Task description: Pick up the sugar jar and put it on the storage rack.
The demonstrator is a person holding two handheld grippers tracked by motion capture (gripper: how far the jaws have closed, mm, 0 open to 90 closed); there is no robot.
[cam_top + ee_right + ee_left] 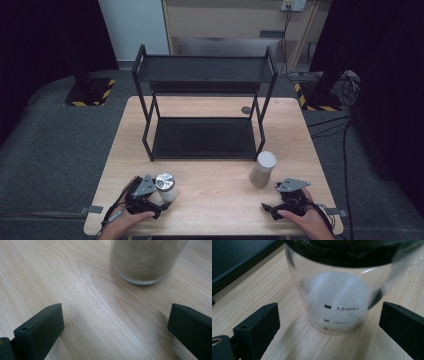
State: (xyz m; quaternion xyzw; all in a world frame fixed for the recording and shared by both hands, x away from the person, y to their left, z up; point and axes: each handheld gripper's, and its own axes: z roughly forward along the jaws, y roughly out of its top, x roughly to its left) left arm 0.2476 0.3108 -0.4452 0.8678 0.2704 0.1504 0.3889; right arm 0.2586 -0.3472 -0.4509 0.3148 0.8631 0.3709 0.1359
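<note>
Small clear glass jar point(338, 300) of white powder, lower left of frame, framed by spread left hand-held gripper point(159, 199); grasp step, calling for closing. Right hand-held gripper point(272, 200) spread too.

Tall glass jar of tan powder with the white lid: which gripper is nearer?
Right. The right gripper sits open just short of the tall glass jar of tan powder, not touching. The left gripper is across the table, open at the small clear measuring jar.
</note>
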